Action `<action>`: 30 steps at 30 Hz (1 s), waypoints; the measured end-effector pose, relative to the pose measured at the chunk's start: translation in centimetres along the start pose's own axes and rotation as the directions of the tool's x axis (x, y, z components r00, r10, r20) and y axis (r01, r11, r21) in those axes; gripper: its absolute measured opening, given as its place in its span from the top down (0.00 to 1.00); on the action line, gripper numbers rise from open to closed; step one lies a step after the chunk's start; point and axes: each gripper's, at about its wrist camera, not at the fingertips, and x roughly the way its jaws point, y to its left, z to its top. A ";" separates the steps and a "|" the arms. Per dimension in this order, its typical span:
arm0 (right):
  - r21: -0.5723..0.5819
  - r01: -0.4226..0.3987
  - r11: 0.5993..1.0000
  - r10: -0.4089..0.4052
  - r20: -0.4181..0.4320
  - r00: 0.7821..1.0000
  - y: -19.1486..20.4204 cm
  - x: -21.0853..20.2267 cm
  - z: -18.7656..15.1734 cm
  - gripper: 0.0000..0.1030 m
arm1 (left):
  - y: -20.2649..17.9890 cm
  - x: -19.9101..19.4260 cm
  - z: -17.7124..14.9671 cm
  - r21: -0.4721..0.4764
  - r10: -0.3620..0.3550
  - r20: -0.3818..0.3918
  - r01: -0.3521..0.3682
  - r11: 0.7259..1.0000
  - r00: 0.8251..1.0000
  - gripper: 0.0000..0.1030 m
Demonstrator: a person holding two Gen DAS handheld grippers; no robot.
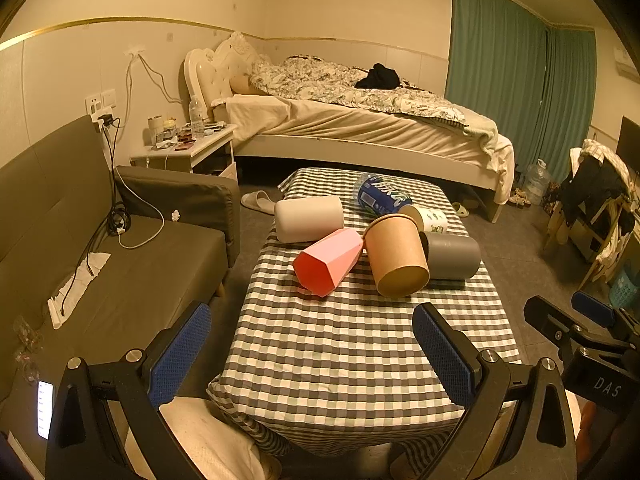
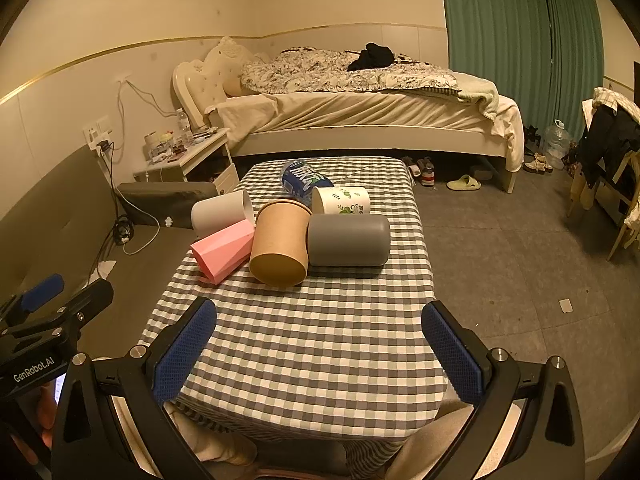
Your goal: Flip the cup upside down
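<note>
1. Behind everything is a bedroom with an unmade bed (image 1: 360,108), green curtains (image 1: 516,92) and a dark sofa (image 1: 80,240) on the left side.
2. Near the camera stands a table with checkered cloth (image 2: 304,344).
3. Five cups lie on their sides, close together in the middle of the table: white cup (image 1: 310,218), pink cup (image 1: 328,266), brown paper cup (image 1: 396,258), grey cup (image 1: 452,255) and printed paper cup (image 1: 428,218).
4. A blue-label bottle (image 1: 378,196) lies behind them.
5. Left gripper (image 1: 316,356) is wide open and holds nothing, above the near table edge.
6. Right gripper (image 2: 320,356) is also wide open and empty.
</note>
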 end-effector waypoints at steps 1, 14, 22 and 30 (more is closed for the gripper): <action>0.000 0.000 1.000 0.000 -0.001 1.000 0.0 0.0 0.0 0.00 | 0.1 0.0 0.1 0.000 -0.001 -0.001 0.001 1.000 1.000 0.00; 0.001 -0.002 1.000 0.002 -0.005 1.000 0.1 0.3 0.1 0.00 | 0.0 0.1 0.2 0.002 -0.001 -0.003 0.001 1.000 1.000 0.00; 0.003 -0.002 1.000 0.002 -0.009 1.000 0.0 0.4 0.1 0.00 | 0.0 0.2 0.2 0.001 -0.001 -0.004 0.001 1.000 1.000 0.00; 0.003 -0.001 1.000 0.002 -0.010 1.000 0.0 0.3 0.1 0.00 | 0.0 0.2 0.2 0.001 -0.003 -0.005 0.003 1.000 1.000 0.00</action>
